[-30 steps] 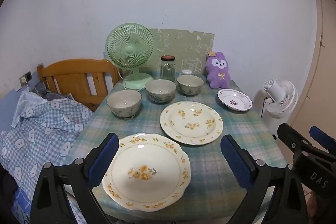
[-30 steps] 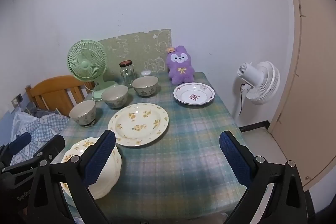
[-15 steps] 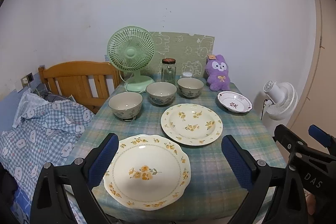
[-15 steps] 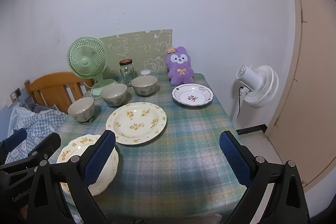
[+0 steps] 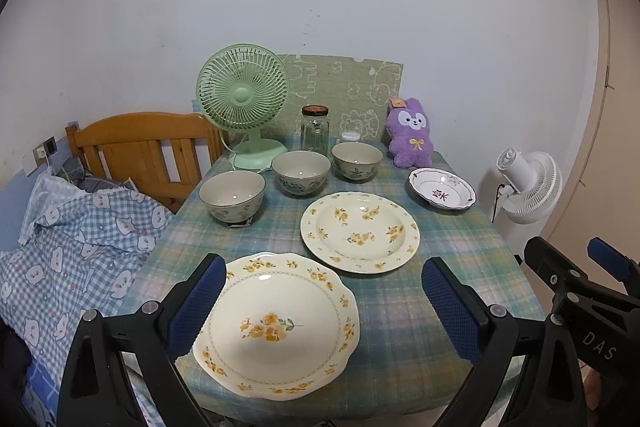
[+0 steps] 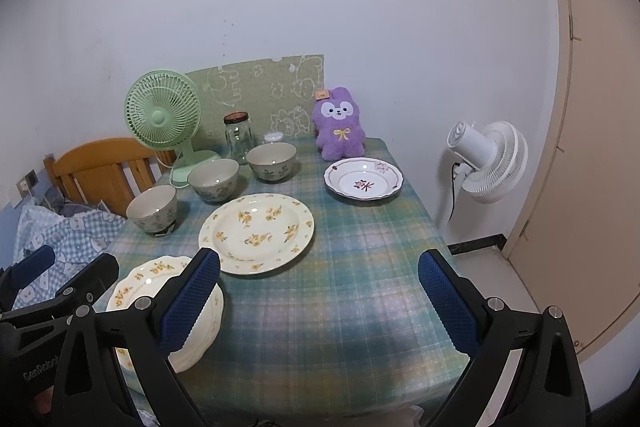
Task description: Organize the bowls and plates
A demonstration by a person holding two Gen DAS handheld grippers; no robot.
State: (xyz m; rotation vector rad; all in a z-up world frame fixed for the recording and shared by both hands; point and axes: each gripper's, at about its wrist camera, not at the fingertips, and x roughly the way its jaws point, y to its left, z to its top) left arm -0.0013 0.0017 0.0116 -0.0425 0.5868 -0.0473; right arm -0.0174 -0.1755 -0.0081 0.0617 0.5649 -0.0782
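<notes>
A table covered in a green and blue plaid cloth [image 5: 452, 259] is standing against a pale wall, and every place below is given from this table. Both grippers are hovering off its near edge, holding nothing. The left gripper [image 5: 324, 301] is sitting with its blue-padded fingers [image 5: 198, 301] spread wide apart, framing the scalloped cream plate [image 5: 276, 325] with yellow flowers that is lying at the table's near left corner. The right gripper [image 6: 318, 299] is likewise showing its fingers [image 6: 448, 301] spread wide, hanging over the bare near right part of the cloth.

Just beyond the scalloped plate, toward the table's middle, a round cream plate [image 5: 360, 231] with yellow flowers is lying flat. A small white plate [image 5: 442, 188] with a dark red rim is resting near the far right edge. Three beige bowls are standing upright in a slanting row across the far left half: the left bowl [image 5: 232, 197] nearest the left edge, the middle bowl [image 5: 301, 172] behind it, and the right bowl [image 5: 357, 161] farthest back.

Along the table's back edge are standing a green desk fan [image 5: 243, 95], a glass jar [image 5: 315, 129] with a dark lid, and a purple plush rabbit [image 5: 410, 139]. A white floor fan [image 6: 490, 161] is standing on the floor off the table's right side, and a wooden chair [image 5: 140, 143] and blue checked bedding [image 5: 76, 243] are lying off its left side.
</notes>
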